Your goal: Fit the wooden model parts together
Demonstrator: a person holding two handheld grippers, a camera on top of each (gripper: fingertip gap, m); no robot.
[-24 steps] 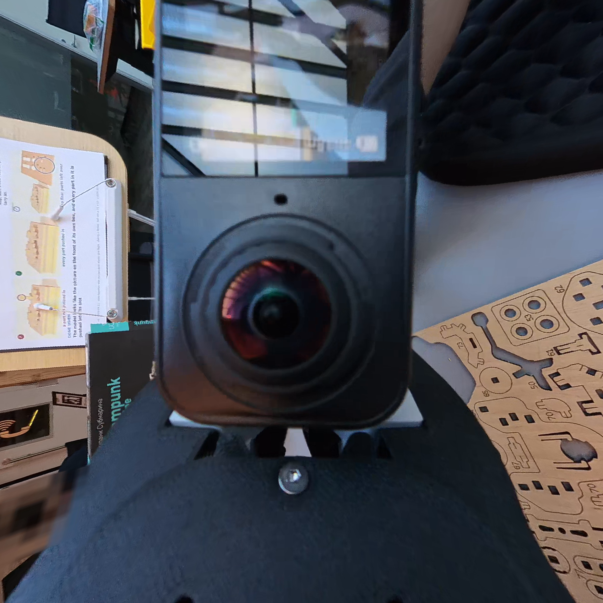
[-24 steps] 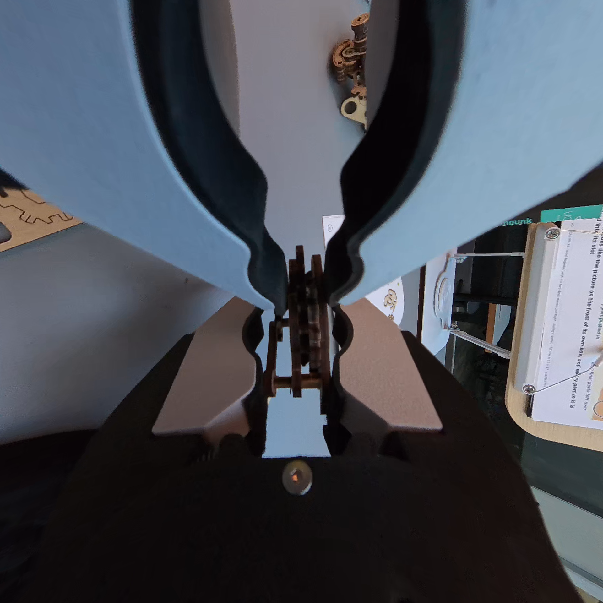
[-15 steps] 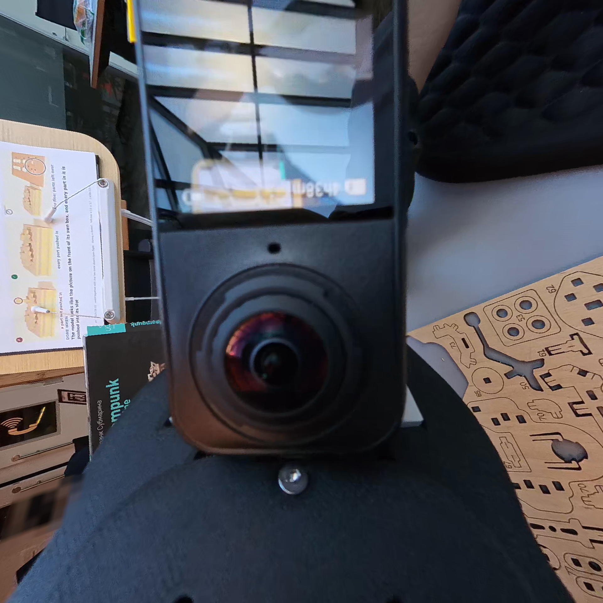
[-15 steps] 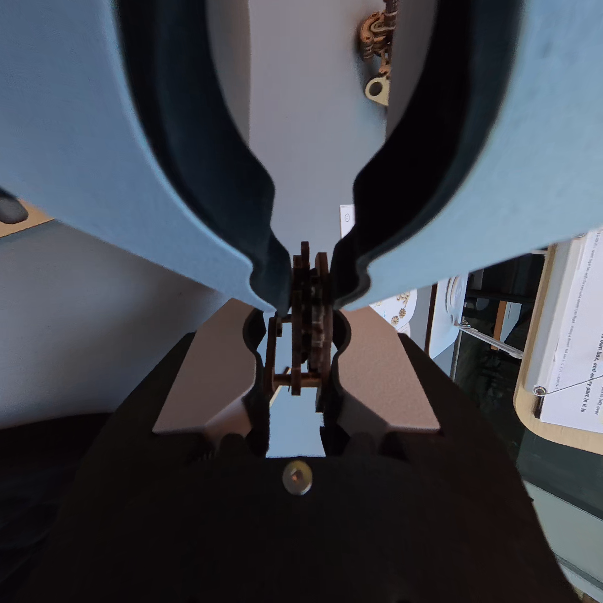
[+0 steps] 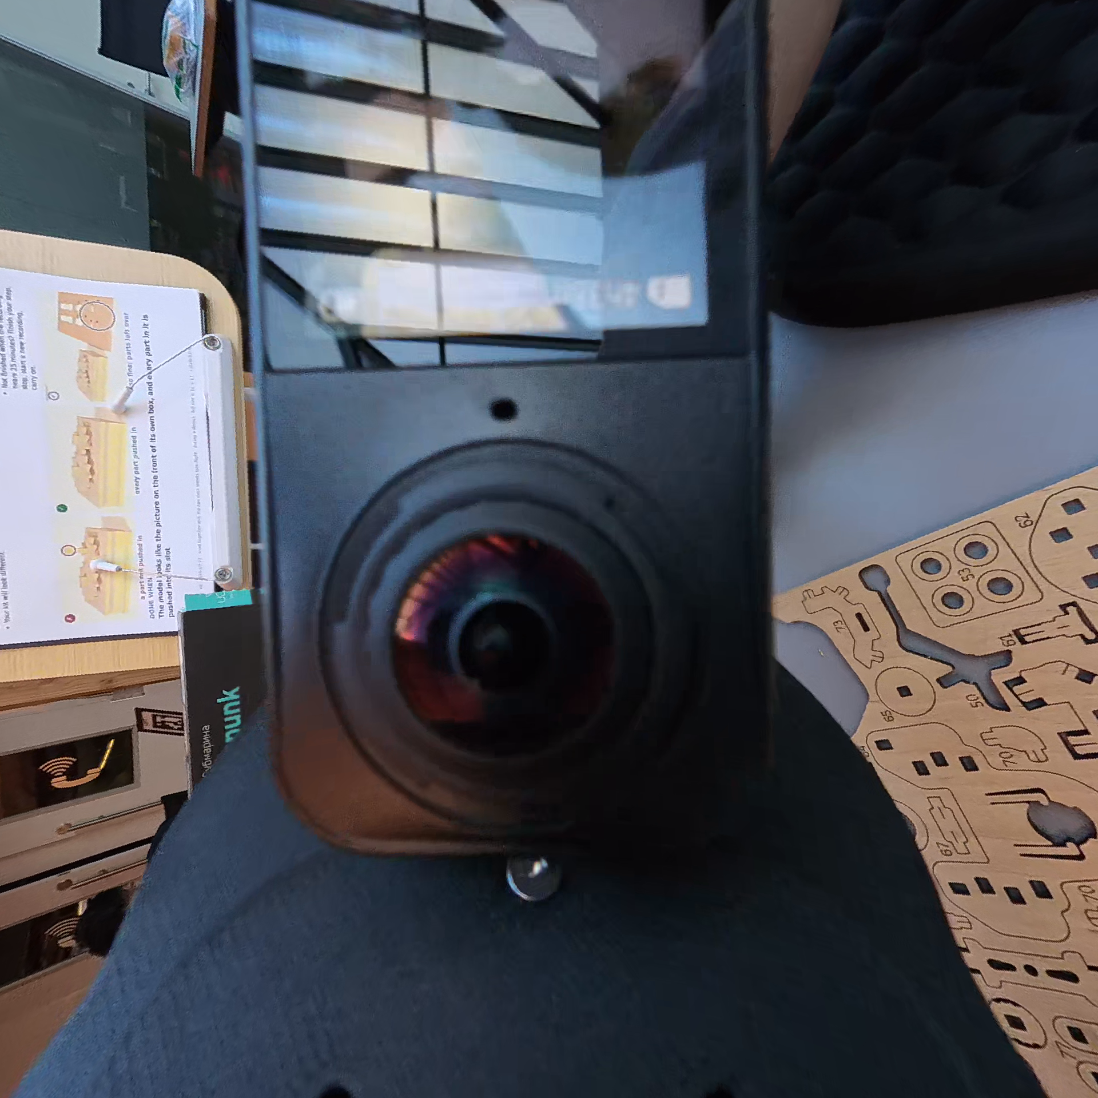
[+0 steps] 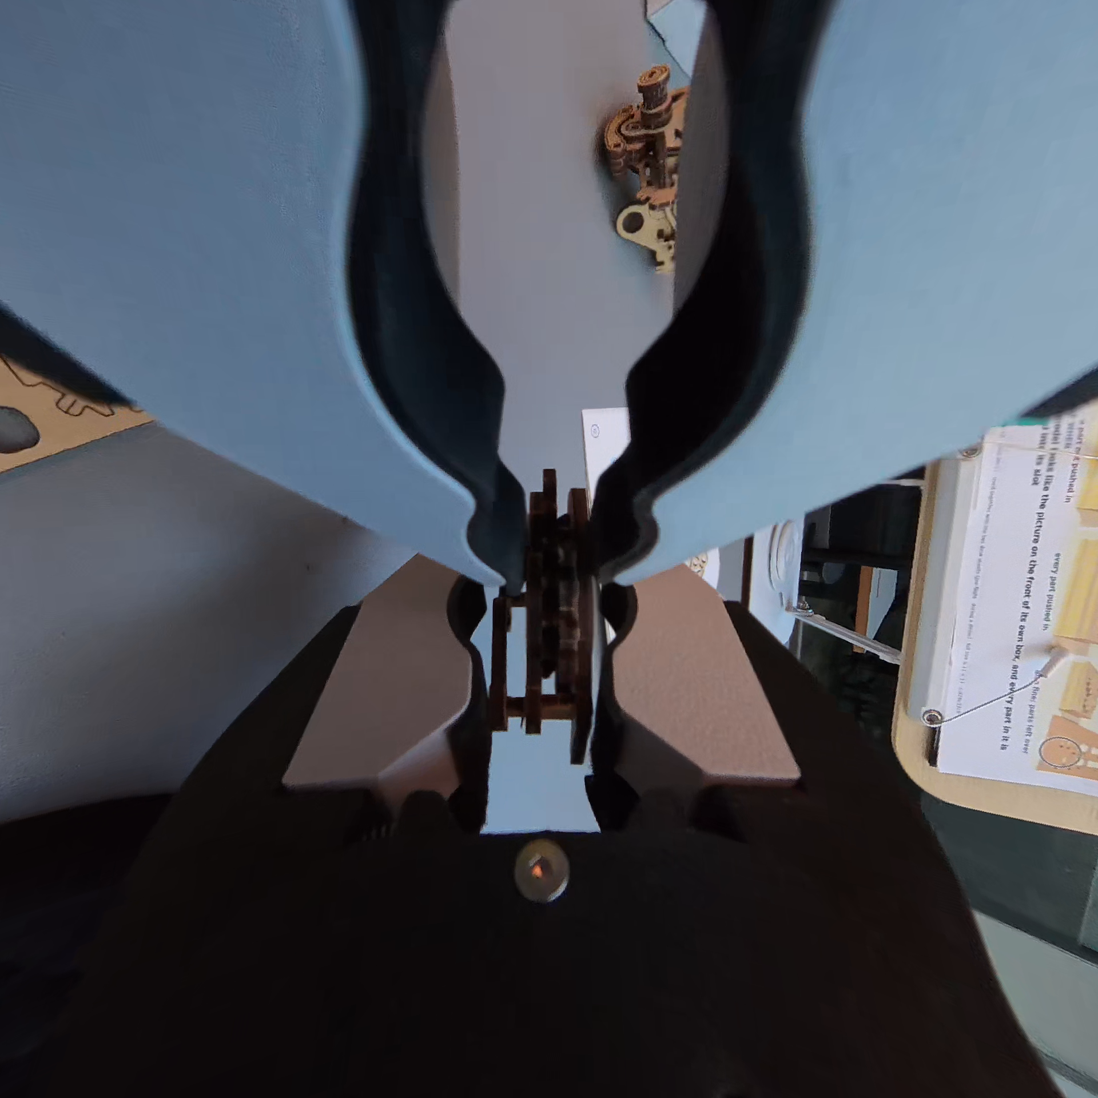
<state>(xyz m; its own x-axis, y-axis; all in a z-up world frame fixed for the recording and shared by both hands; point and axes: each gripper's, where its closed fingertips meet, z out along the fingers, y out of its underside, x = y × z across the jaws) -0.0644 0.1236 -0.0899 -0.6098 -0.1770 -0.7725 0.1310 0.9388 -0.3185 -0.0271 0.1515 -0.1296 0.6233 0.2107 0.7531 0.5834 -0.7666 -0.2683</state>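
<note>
My right gripper (image 6: 555,535) is shut on a small dark wooden gear assembly (image 6: 552,624), which stands on edge between the blue fingers (image 6: 297,297) above the grey table. A second wooden sub-assembly (image 6: 647,172) lies on the table farther ahead, partly hidden by the right finger. In the left wrist view a black camera device (image 5: 505,624) with a round lens and a glossy screen stands right in front and hides the fingers. Only the left gripper's black body (image 5: 535,980) shows. A laser-cut wooden parts sheet (image 5: 980,742) lies to the right of it.
An instruction sheet on a wooden board (image 5: 101,463) stands at the left, also in the right wrist view (image 6: 1022,624). A black box with teal print (image 5: 220,683) is beside it. A black padded item (image 5: 950,148) lies at the far right. The sheet's corner (image 6: 59,416) shows at the left.
The black camera device dropped in the left wrist view, then rose again. The right view swayed slightly sideways and back. The gear assembly stays clamped.
</note>
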